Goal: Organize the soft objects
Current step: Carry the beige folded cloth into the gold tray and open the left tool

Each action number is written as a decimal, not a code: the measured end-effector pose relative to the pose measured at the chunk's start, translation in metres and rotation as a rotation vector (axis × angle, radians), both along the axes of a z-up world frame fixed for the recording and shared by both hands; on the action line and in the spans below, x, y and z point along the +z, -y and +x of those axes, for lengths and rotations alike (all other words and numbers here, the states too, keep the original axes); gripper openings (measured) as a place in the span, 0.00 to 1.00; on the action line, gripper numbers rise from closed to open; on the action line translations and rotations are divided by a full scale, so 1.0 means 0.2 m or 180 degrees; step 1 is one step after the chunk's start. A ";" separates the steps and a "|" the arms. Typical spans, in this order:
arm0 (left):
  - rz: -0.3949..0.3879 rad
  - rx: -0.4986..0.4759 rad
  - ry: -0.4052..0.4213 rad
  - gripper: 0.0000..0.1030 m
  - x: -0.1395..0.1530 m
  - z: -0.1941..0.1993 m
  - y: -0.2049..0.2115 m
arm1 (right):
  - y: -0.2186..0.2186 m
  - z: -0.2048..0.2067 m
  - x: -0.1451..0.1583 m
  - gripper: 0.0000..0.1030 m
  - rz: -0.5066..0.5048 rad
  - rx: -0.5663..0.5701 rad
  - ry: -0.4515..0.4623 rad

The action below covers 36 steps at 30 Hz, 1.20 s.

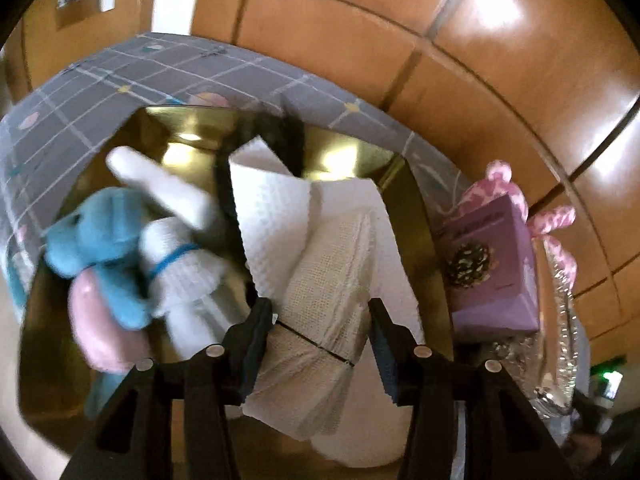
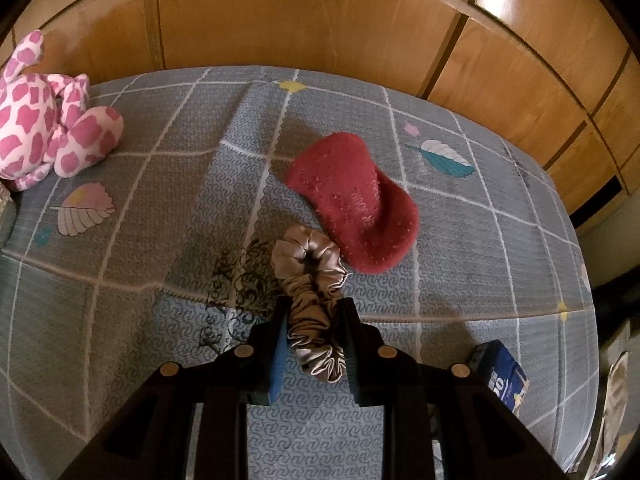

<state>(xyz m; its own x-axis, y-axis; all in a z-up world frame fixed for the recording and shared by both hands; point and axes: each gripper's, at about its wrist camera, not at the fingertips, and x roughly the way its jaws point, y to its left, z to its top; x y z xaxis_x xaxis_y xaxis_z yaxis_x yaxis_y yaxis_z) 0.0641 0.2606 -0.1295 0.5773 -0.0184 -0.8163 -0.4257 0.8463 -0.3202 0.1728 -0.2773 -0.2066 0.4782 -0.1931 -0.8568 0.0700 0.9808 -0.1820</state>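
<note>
Left gripper (image 1: 320, 328) hangs over the shiny gold tray (image 1: 408, 184) w/ its jaws apart around a white mesh-weave cloth bundle (image 1: 332, 280); left pad looks to touch it, right pad stands clear, so I'd call it loose, not clamped. Bundle sits on white embossed paper towels (image 1: 272, 216) inside the tray, next to a blue-and-pink plush toy (image 1: 100, 248) and a white knitted bunny w/ a blue collar (image 1: 180, 256). Risk here: if that gripper lifts off crooked, the cloth could snag a pad and drag out, or unroll over the towels. View's blurry too, so hard to be sure. Right gripper (image 2: 316, 336) is clamped on a tan satin scrunchie (image 2: 316, 292), above the grey patterned bed cover (image 2: 480, 240), just beside a dark red grip-dot sock (image 2: 352, 200). Satin's slippery & it's pinched at one edge, prob. slips free on a fast swing. Pink-and-white spotted plush giraffe (image 2: 44, 120) lies far off, untouched. Purple box (image 1: 492, 268) crowds the tray's edge; a carried item could knock it.
</note>
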 end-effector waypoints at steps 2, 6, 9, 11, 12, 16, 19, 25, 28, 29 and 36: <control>0.0053 -0.0054 -0.0047 0.51 -0.04 0.06 0.03 | 0.01 0.00 0.00 0.23 0.0008 0.0000 -0.0001; 0.0299 -0.0083 -0.0059 0.67 -0.05 0.14 0.06 | 0.01 0.00 0.00 0.23 0.0011 0.0000 -0.0002; 0.0260 -0.0074 -0.0161 0.83 -0.08 0.15 0.05 | 0.02 0.00 0.01 0.23 0.0013 0.0005 -0.0004; 0.0265 -0.0076 -0.0149 0.87 -0.07 0.12 0.06 | 0.02 0.00 0.01 0.23 0.0008 0.0011 -0.0004; 0.0299 -0.0075 -0.0125 0.90 -0.06 0.09 0.07 | 0.02 0.01 0.01 0.23 0.0004 0.0017 -0.0005; 0.0461 -0.0074 -0.0040 0.92 0.00 -0.02 0.11 | 0.03 0.01 0.00 0.23 0.0003 0.0014 -0.0005; 0.0592 -0.0036 0.0008 0.93 0.05 -0.11 0.12 | 0.02 0.01 0.00 0.22 -0.0001 0.0003 -0.0005; 0.0844 0.0070 0.0124 0.95 0.13 -0.25 0.18 | 0.04 0.02 0.01 0.19 0.0112 -0.0041 -0.0007; 0.1027 0.0072 0.0189 0.96 0.17 -0.29 0.23 | 0.06 0.02 0.01 0.19 0.0209 -0.0089 -0.0010; 0.1060 0.0067 0.0210 0.96 0.18 -0.31 0.24 | 0.07 0.02 0.01 0.19 0.0245 -0.0112 -0.0010; 0.0994 -0.0003 0.0281 0.96 0.21 -0.36 0.28 | 0.16 0.05 0.03 0.17 0.0714 -0.0486 -0.0009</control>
<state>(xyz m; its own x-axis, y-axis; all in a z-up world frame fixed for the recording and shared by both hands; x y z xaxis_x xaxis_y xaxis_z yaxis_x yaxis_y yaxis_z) -0.0078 0.2047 -0.0882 0.6463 0.2246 -0.7292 -0.4071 0.9098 -0.0806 0.1832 -0.3092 -0.2010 0.4557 -0.0681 -0.8875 0.2201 0.9747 0.0382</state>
